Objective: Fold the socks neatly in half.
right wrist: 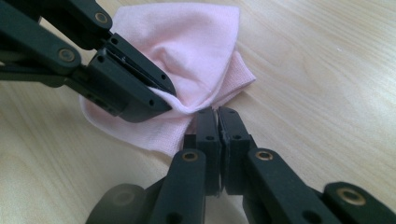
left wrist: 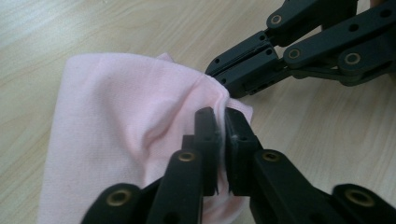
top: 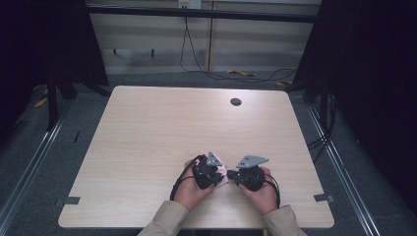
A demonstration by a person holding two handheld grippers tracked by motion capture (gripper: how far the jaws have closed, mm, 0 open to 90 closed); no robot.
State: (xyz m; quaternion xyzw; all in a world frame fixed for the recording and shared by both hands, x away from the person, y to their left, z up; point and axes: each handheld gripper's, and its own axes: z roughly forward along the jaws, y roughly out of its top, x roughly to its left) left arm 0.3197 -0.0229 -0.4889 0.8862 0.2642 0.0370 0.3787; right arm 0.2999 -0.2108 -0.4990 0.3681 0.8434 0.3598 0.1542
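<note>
1. The fingers (left wrist: 208, 140) of the left gripper (left wrist: 220, 135) are pressed together and pinch a bunched bit of the pink cloth (left wrist: 121, 121).

2. The fingers (right wrist: 233, 135) of the right gripper (right wrist: 217, 126) are pressed together too. They pinch the same cloth at its edge, just beside the spot where the left gripper bites.

3. In the left gripper view the right gripper comes in from the top right corner and its tips touch the cloth. In the right gripper view the left gripper comes in from the top left and its tips sit on the cloth fold.

4. The cloth looks soft and folded over. It is puffed up in the middle where the two grippers squeeze it, and the rest lies flat on the counter (top: 162, 128).

5. From the high view the cloth sits close to the near edge of the counter, about the middle of that edge, between the two hands. The left hand (top: 193, 189) and the right hand (top: 259, 189) hold the grippers close together.

6. I think the grabbing part is done, since both grippers have the cloth. What may be left is to lift it, pull it open or fold it and lay it flat. The cloth is not spread out yet.

7. I see no words, brands or labels on the cloth, the grippers or the counter.
</note>
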